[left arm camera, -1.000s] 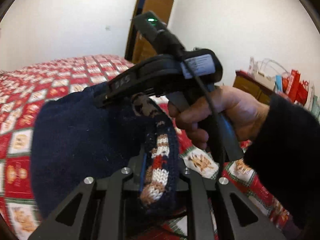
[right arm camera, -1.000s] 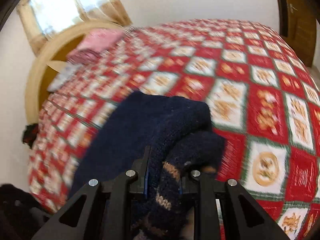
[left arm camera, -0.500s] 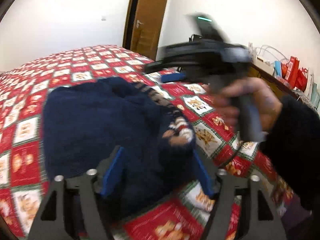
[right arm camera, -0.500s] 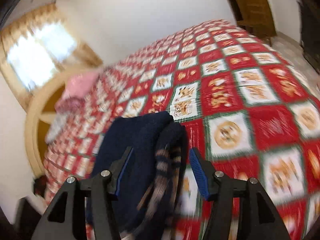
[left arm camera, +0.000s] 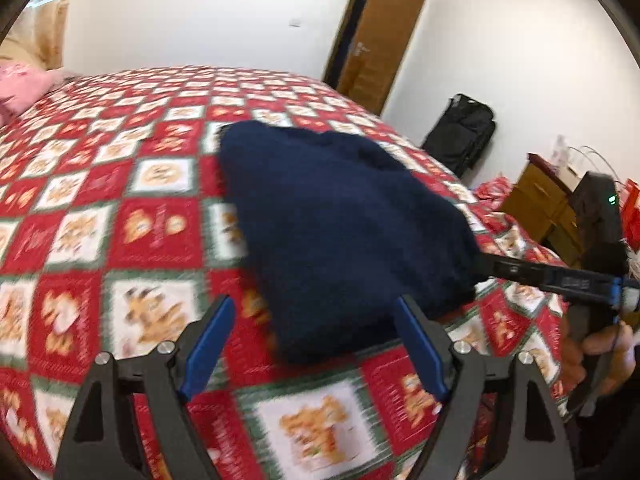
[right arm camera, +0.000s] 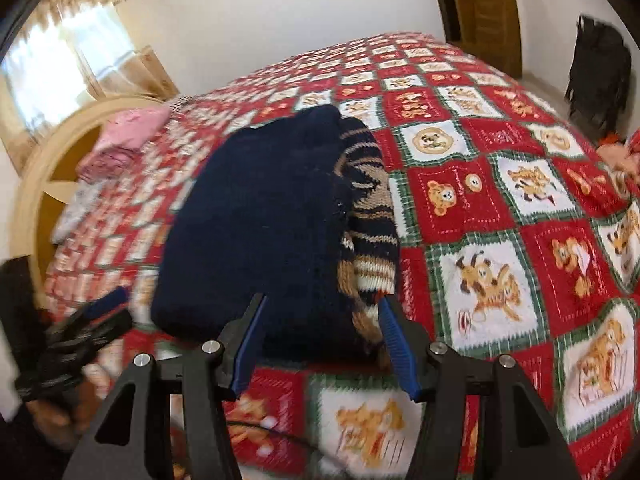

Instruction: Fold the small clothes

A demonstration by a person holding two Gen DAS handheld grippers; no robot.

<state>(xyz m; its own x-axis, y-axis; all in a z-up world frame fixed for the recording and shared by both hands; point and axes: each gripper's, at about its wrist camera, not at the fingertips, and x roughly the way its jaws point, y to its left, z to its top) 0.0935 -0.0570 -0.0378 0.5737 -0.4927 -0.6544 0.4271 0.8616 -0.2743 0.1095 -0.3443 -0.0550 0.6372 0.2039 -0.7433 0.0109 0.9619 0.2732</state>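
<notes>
We have two wrist fisheyes angled down, close over the bed (left arm camera: 100,208); both share the folded navy sweater (left arm camera: 340,232), viewed from opposite near corners

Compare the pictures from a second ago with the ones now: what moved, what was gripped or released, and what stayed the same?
Both grippers let go of the navy sweater. The left gripper and right gripper have just been opening and have drawn back; the right one's jaws have since narrowed a little. The sweater now lies folded on the bedspread, no pad pressing it. The pink clothes stayed by the headboard.
</notes>
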